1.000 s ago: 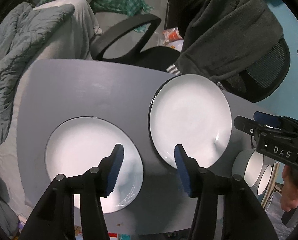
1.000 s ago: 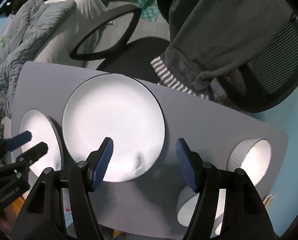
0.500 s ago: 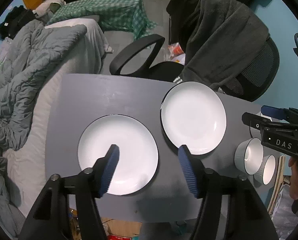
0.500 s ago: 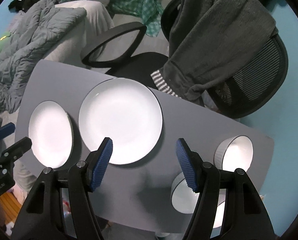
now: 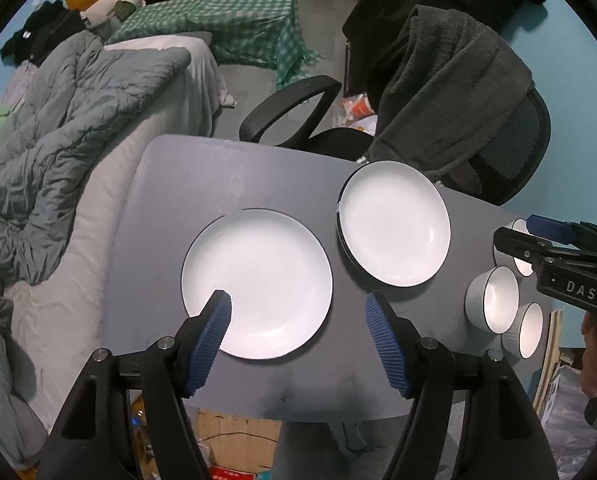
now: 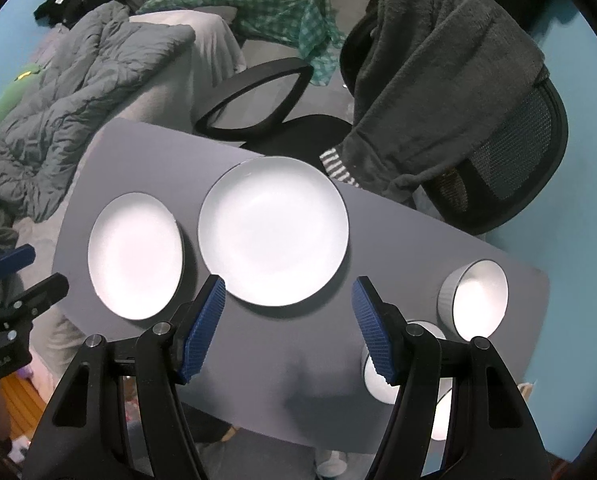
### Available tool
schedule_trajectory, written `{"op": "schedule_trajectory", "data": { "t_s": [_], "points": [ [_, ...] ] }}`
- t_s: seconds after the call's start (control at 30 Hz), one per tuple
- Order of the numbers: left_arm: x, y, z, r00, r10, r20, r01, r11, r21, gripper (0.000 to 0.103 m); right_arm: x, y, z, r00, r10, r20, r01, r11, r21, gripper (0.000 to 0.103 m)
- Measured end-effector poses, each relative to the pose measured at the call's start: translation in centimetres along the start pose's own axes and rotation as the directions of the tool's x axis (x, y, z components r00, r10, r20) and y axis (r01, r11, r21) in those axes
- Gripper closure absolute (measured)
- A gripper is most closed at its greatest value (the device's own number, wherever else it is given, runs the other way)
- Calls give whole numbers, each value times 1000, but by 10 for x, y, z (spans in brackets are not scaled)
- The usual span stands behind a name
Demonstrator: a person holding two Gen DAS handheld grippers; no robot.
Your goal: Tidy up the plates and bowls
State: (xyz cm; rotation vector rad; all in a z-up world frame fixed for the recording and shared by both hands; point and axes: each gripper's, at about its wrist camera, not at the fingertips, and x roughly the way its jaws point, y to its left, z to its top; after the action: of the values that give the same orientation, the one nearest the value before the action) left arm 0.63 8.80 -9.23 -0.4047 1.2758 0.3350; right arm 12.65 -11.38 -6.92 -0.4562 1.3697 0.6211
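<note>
Two white plates with dark rims lie on a grey table. The left plate lies below my open, empty left gripper. The right plate lies below my open, empty right gripper. Three white bowls stand at the table's right end: one, a nearer one partly hidden by a right finger, and a far one partly hidden by the right gripper's body. Both grippers hover well above the table.
A black office chair draped with a dark grey blanket stands behind the table. A bed with a grey quilt lies to the left. A green checked cloth covers something further back. Cardboard boxes sit under the table's near edge.
Both grippers have risen and pulled back from the table, so the plates look smaller and the bowls have come into fuller view. Both stay open.
</note>
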Motion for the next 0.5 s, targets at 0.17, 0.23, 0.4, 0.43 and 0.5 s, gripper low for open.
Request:
{"op": "schedule_trajectory", "data": {
  "t_s": [0.17, 0.23, 0.4, 0.43, 0.5],
  "points": [
    [-1, 14, -8, 1000, -6, -6, 5, 999, -39, 32, -5, 10, -2, 1000, 9, 4, -9, 1000, -23, 37],
    [-2, 20, -13, 1000, -7, -14, 6, 999, -51, 32, -6, 16, -3, 1000, 21, -2, -21, 999, -36, 37],
    [-2, 37, -24, 1000, 8, -22, -10, 997, -77, 32, -6, 31, -4, 1000, 29, -7, -30, 997, -74, 37],
    [-2, 40, -25, 1000, 8, -23, -10, 996, -84, 32, -6, 35, -4, 1000, 28, -9, -29, 996, -84, 37],
    [-2, 48, -29, 1000, 6, -27, -9, 994, -108, 32, -6, 40, -4, 999, 32, -11, -33, 994, -101, 37]
  ]
}}
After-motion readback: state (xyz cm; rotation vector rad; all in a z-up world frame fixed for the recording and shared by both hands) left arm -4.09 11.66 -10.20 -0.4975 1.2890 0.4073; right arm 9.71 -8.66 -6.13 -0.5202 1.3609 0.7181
